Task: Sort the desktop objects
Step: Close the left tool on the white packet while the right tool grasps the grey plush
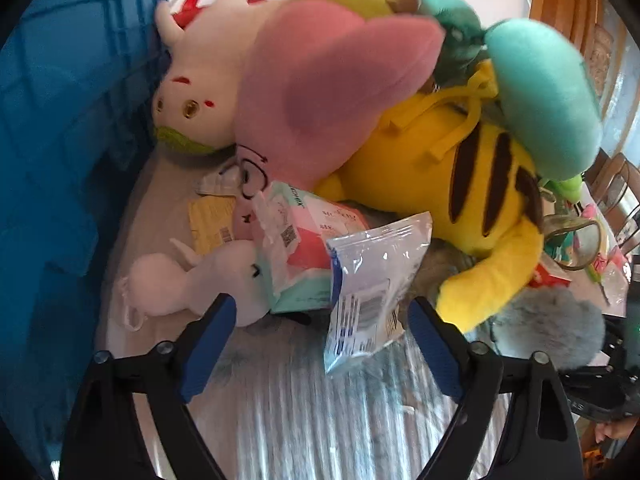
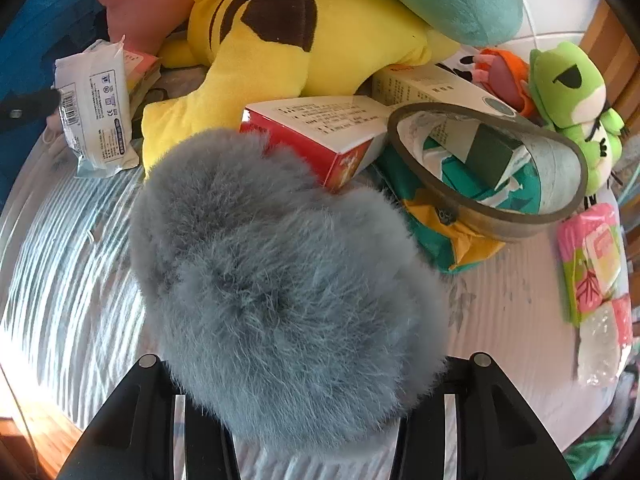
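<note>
My left gripper [image 1: 320, 304] is open above the striped cloth, its blue pads [image 1: 208, 344] wide apart. A clear plastic packet with a blue edge [image 1: 372, 288] lies between and just beyond the fingertips, untouched. Behind it sit a tissue pack [image 1: 296, 240], a small white plush [image 1: 180, 280], a pink plush [image 1: 332, 80] and a yellow striped plush [image 1: 440, 172]. My right gripper [image 2: 296, 392] is shut on a grey furry toy [image 2: 280, 260]. The fur bulges over both fingers and hides the pads. The same toy [image 1: 552, 328] shows at the right in the left wrist view.
A blue crate [image 1: 60, 120] stands at the left. Around the furry toy lie a red box [image 2: 320, 140], a wide tape roll [image 2: 560, 184], a green frog plush [image 2: 572, 96], a pink and green pack [image 2: 592, 264] and the packet [image 2: 96, 112].
</note>
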Motion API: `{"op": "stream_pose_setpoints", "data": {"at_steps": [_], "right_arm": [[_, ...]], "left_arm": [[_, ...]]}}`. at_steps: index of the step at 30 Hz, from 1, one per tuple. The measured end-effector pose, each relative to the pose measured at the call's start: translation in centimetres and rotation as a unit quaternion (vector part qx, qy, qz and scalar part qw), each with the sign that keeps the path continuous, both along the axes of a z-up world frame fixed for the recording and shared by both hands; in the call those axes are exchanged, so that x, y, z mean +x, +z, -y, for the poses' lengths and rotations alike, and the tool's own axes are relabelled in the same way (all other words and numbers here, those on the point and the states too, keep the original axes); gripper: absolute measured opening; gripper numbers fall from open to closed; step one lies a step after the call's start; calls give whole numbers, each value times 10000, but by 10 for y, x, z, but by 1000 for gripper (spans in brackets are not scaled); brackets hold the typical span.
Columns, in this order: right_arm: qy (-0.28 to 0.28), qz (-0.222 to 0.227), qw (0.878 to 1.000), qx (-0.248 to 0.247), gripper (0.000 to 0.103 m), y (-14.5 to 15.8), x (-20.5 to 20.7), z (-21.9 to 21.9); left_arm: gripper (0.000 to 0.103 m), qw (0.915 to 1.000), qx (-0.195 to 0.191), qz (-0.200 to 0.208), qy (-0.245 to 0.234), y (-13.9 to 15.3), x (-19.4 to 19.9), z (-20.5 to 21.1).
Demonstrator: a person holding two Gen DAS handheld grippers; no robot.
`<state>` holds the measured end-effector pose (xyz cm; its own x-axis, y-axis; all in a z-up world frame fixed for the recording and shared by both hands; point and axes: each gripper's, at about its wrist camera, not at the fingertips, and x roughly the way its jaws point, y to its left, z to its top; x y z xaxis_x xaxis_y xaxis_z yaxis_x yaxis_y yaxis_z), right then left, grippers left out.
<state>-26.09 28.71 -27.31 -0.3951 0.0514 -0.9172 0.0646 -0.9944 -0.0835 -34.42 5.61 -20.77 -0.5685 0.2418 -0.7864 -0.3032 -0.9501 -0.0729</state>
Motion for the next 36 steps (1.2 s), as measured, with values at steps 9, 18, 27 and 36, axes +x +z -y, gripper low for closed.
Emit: {"op": "stream_pose_setpoints", "data": {"at_steps": [9, 18, 27, 36], "right_arm": [[-75, 32, 10000, -8, 42, 0, -4, 0], [-129, 38, 9999, -2, 41, -2, -5, -4], [-184, -54, 9998, -30, 21, -1, -9, -9], [-192, -157, 9997, -2, 21, 7, -11, -9]], "left_arm": [[30, 9995, 53, 160, -258, -20, -16, -23], [13, 9992, -95, -73, -378, -22, -7, -33], [8, 9990, -121, -100, -422, -19, 5, -33], [6, 9989, -53, -214, -407, -12, 14, -30]]}}
